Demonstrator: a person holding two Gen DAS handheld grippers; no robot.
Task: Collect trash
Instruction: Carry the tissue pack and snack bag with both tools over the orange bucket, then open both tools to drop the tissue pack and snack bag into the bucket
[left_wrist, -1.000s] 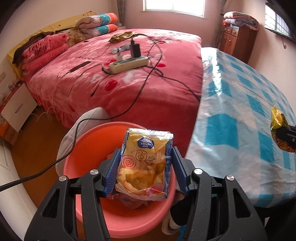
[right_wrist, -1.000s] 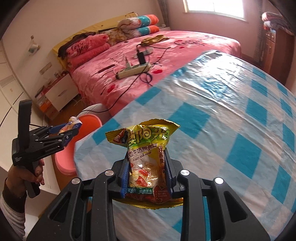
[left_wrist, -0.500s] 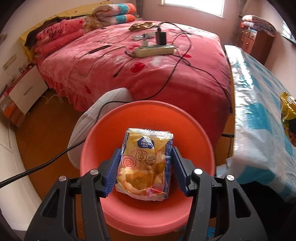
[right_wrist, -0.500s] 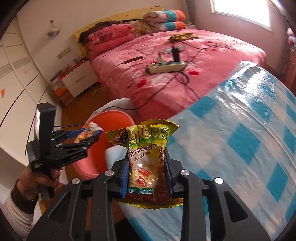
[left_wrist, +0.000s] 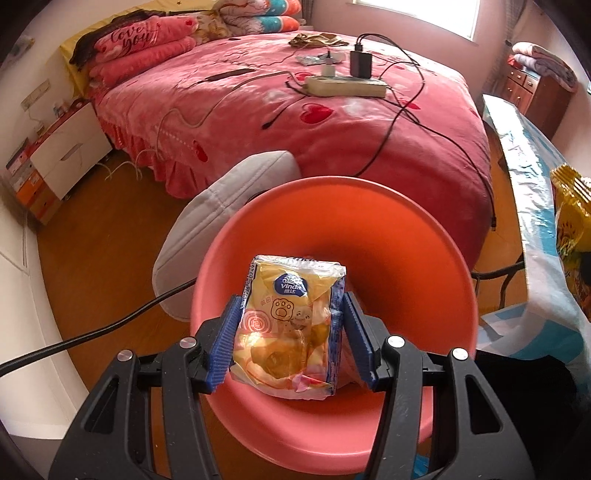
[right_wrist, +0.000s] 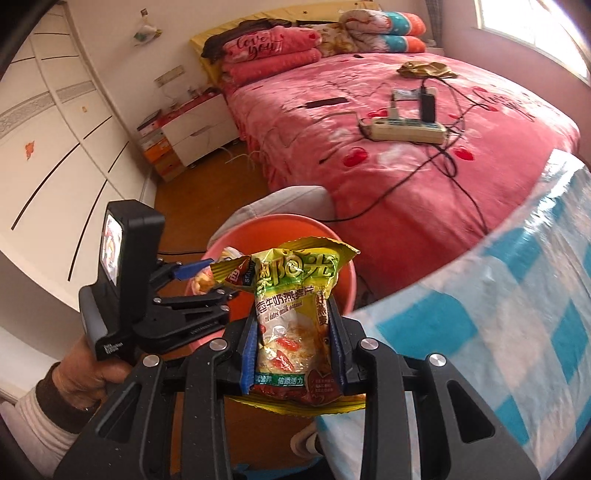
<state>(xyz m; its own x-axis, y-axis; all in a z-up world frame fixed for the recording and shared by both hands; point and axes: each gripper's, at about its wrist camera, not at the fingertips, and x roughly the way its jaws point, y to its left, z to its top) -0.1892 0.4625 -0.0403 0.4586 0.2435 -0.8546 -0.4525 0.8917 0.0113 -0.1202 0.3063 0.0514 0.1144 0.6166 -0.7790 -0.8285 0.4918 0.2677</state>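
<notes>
Gripping a yellow tissue pack (left_wrist: 291, 325) between its blue pads (left_wrist: 223, 347), the left gripper (left_wrist: 290, 339) hangs above the orange basin (left_wrist: 406, 258). Pack stands upright, pinched at both sides, directly over the basin's bowl and clear of it. Basin sits on the wooden floor (left_wrist: 96, 251), beside a grey cushion (left_wrist: 221, 206) and close to the foot of the pink bed (left_wrist: 332, 122). A black cable (left_wrist: 85, 338) runs across the floor to the basin's left rim.

Right gripper (right_wrist: 293, 347) pinches a green-and-yellow oatmeal packet (right_wrist: 291, 317), upright, at the edge of the blue-checked table (right_wrist: 480, 332). From the right wrist view the left gripper (right_wrist: 201, 280) shows at left, held by a hand (right_wrist: 85, 376), its pack over the basin (right_wrist: 343, 280). From the left wrist view the packet (left_wrist: 570, 229) shows at the far right, over the table (left_wrist: 535, 221).

A power strip (left_wrist: 345, 85) with plugged chargers lies on the bed.
</notes>
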